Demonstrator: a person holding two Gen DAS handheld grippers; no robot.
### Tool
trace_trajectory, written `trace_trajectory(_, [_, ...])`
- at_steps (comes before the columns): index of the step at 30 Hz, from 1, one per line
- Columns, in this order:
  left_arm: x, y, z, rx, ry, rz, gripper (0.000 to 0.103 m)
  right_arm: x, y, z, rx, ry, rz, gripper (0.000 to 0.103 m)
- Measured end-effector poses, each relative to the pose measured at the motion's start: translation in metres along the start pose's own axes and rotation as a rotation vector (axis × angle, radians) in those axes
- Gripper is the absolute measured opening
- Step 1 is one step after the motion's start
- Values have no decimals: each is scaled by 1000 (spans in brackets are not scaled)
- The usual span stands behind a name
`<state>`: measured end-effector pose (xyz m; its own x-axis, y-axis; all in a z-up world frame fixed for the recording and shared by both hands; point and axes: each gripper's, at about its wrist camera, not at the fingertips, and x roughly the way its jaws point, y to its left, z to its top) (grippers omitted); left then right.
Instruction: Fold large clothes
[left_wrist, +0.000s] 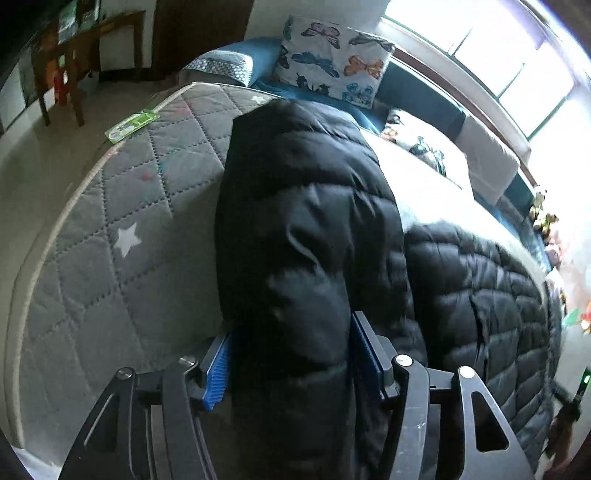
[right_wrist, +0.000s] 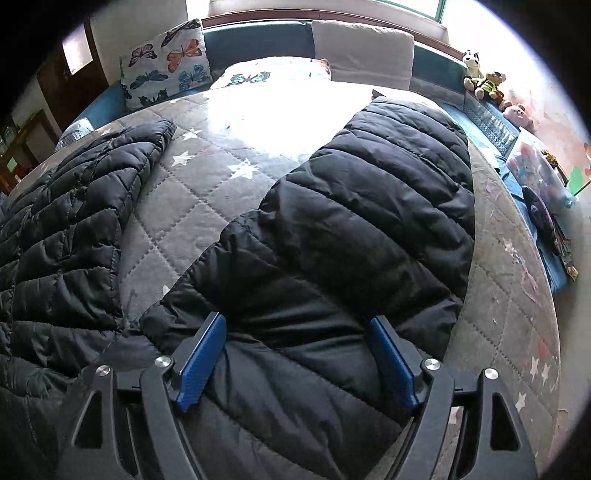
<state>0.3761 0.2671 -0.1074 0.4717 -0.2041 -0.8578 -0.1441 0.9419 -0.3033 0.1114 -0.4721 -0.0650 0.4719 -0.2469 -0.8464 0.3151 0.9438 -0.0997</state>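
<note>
On the bed (right_wrist: 207, 206), a grey quilted cover with white stars carries one black puffer jacket (right_wrist: 332, 229), spread across most of it. Its body lies low in both views, and two sleeves run away from the cameras: one toward the bed's left edge (left_wrist: 295, 206), the other toward the bolster (right_wrist: 362, 44) at the window side. Two butterfly pillows show, one upright in the corner (right_wrist: 166, 66) and one flat on the cover (right_wrist: 273, 74). Along the right wall a clear plastic box (right_wrist: 535, 166) holds what look like soft toys, too blurred to count. Three plush toys (right_wrist: 487, 85) sit on the ledge beyond it. A small wooden desk (left_wrist: 85, 51) stands across the floor, and a green card (left_wrist: 131, 125) rests at the mattress edge. The left gripper (left_wrist: 291, 358) has its two blue pads (left_wrist: 218, 373) pressed against either side of a thick fold of sleeve, clamping it. The right gripper (right_wrist: 303, 358) stands wide apart, its pads (right_wrist: 201, 358) straddling the other sleeve near the shoulder; whether they squeeze the fabric cannot be told.
</note>
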Motion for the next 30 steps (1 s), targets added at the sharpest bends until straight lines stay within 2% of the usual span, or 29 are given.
trace_trajectory(1, [0,0,2,-6,-15,-6,47,0,0,0,1,0,-1,87])
trace_trajectory(2, [-1,0,4,-11,-29,-20,40,0,0,0,3,-1,-2,87])
trace_trajectory(3, [-2,0,5,-21,-46,-31,26,-1,1,-1,5,-1,-4,87])
trace_trajectory(4, [-6,1,4,-31,-69,-26,19,-1,1,-1,7,-2,-5,87])
trace_trajectory(7, [-32,2,-1,-21,-191,65,14,-1,1,-1,17,-2,-9,88])
trace_trajectory(9, [-58,3,-3,-10,-279,157,13,-2,1,-2,20,-1,-11,88])
trace_trajectory(12, [-99,11,-10,-2,-385,247,13,-2,1,-1,21,4,-13,88])
trace_trajectory(14, [-109,19,-17,6,-397,283,13,-2,1,-1,23,6,-10,88])
trace_trajectory(15, [-103,30,-19,4,-367,310,14,-2,1,-1,24,4,-10,89])
trace_trajectory(18, [-60,57,-23,-23,-212,358,23,-1,-1,0,32,2,-7,92])
trace_trajectory(20, [-46,68,-27,-42,-167,354,30,-1,-2,0,34,7,-4,92])
trace_trajectory(22, [-48,65,-27,-34,-176,395,48,-1,-2,2,32,19,-6,92])
trace_trajectory(26, [-82,51,-20,0,-216,414,65,-10,0,7,15,21,-29,92])
trace_trajectory(28, [-116,39,-21,18,-289,418,75,-20,3,6,-6,-5,-53,92])
trace_trajectory(30, [-150,20,-25,40,-365,393,78,-30,9,3,-31,-28,-59,92])
